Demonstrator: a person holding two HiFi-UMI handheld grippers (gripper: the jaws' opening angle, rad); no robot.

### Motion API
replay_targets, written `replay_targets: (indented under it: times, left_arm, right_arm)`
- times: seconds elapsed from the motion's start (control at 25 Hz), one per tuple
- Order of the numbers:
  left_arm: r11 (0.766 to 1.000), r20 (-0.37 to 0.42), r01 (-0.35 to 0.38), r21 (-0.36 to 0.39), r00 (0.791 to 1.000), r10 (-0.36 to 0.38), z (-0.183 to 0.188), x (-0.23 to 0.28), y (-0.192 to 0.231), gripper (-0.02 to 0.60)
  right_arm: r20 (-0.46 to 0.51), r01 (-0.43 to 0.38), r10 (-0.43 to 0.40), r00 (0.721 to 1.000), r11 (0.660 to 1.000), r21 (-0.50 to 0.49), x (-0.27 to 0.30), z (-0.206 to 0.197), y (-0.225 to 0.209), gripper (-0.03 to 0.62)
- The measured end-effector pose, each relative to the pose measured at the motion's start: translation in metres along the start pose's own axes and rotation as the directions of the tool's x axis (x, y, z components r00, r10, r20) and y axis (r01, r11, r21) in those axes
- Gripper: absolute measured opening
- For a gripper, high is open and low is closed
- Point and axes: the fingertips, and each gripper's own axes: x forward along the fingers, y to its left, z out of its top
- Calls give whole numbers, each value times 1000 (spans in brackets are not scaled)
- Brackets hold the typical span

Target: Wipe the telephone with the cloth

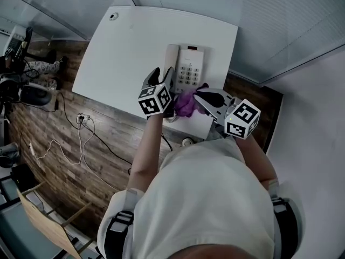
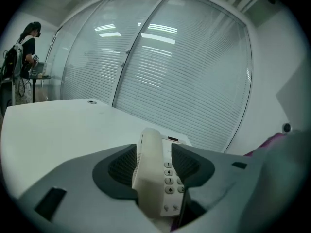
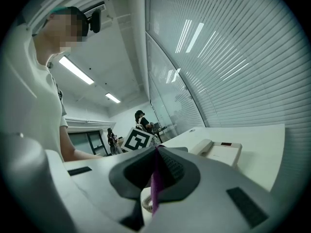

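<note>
A cream telephone [image 1: 192, 65] lies on the white table [image 1: 124, 47], its handset [image 1: 171, 58] along the left side beside the keypad. My left gripper [image 1: 163, 75] hovers at the near end of the phone. In the left gripper view the handset [image 2: 149, 171] shows between the jaws of the left gripper [image 2: 154, 165], which are open: a strip of keypad [image 2: 168, 179] shows between it and the right pad. My right gripper [image 1: 202, 96] is shut on a purple cloth [image 1: 186, 101] just right of the left gripper. A thin purple fold [image 3: 155, 188] is pinched in the right gripper [image 3: 155, 168].
The phone's coiled cord [image 1: 171, 117] hangs at the table's near edge. A cable hole [image 1: 112, 16] sits at the table's far left corner. Glass walls with blinds [image 2: 184, 81] run behind the table. Cables [image 1: 81, 128] lie on the wooden floor; a person [image 2: 26, 57] stands far off.
</note>
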Motion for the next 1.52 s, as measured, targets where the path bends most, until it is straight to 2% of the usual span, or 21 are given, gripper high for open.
replay_targets:
  times: [0.16, 0.36, 0.52, 0.68, 1.08, 1.52]
  left_arm:
    - [998, 38, 12, -62, 999, -9, 1, -25, -2, 222]
    - [994, 70, 13, -112, 998, -5, 0, -55, -8, 156]
    - [994, 67, 11, -108, 998, -4, -10, -82, -19, 69]
    - [996, 44, 19, -90, 999, -15, -25, -104, -29, 41]
    - [996, -2, 10, -93, 1000, -10, -59, -150, -35, 21]
    - [994, -18, 30, -106, 999, -32, -87, -201, -37, 21]
  right_arm:
    - [3, 18, -18, 1000, 1000, -16, 0, 0, 7, 29]
    - [4, 43, -43, 999, 999, -27, -3, -1, 17, 31]
    - [13, 65, -64, 998, 997, -31, -10, -6, 31, 29]
    - [21, 89, -88, 996, 995, -36, -16, -11, 41, 29]
    - [30, 193, -192, 981, 980, -40, -28, -31, 49, 31]
    - [43, 231, -230, 972, 973, -28, -31, -49, 81, 31]
